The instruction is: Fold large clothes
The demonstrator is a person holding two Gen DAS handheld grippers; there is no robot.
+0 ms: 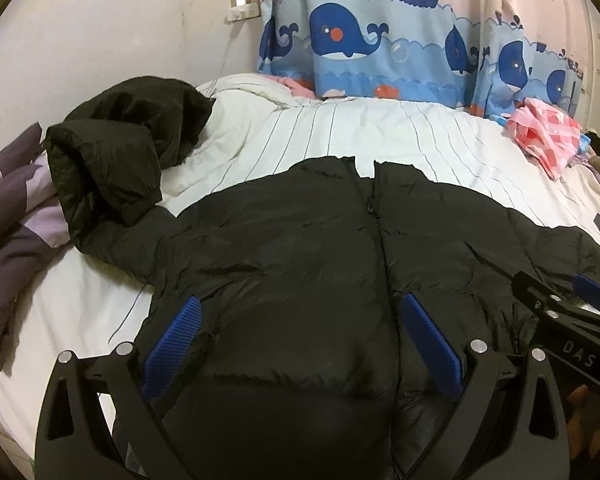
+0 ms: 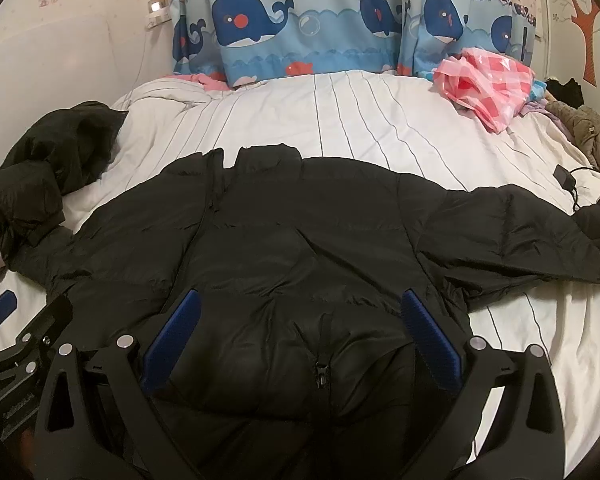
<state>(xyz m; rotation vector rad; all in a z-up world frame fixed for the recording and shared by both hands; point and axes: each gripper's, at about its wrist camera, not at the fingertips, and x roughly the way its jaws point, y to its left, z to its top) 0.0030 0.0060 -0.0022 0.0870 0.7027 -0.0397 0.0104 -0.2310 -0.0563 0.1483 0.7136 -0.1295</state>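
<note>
A black puffer jacket [image 1: 284,240] lies front up on the white striped bed sheet [image 1: 340,132], zip closed, collar toward the curtain. Its left sleeve [image 1: 112,152] is crumpled in a heap at the left. The other sleeve [image 2: 540,232] stretches out flat to the right. My left gripper [image 1: 300,300] is open over the jacket's lower left half, and puffy fabric bulges between its blue pads [image 1: 176,344]. My right gripper [image 2: 302,294] is open too, straddling the lower zip [image 2: 322,368]. Each gripper shows at the edge of the other's view: the right gripper [image 1: 572,312], the left gripper [image 2: 4,312].
A pink checked plastic bag [image 2: 488,80] lies at the far right of the bed. A black charger with cable [image 2: 564,178] sits by the right sleeve. A purple blanket [image 1: 12,220] lies at the left, an olive coat [image 2: 584,128] at the right. A whale curtain [image 1: 380,40] hangs behind.
</note>
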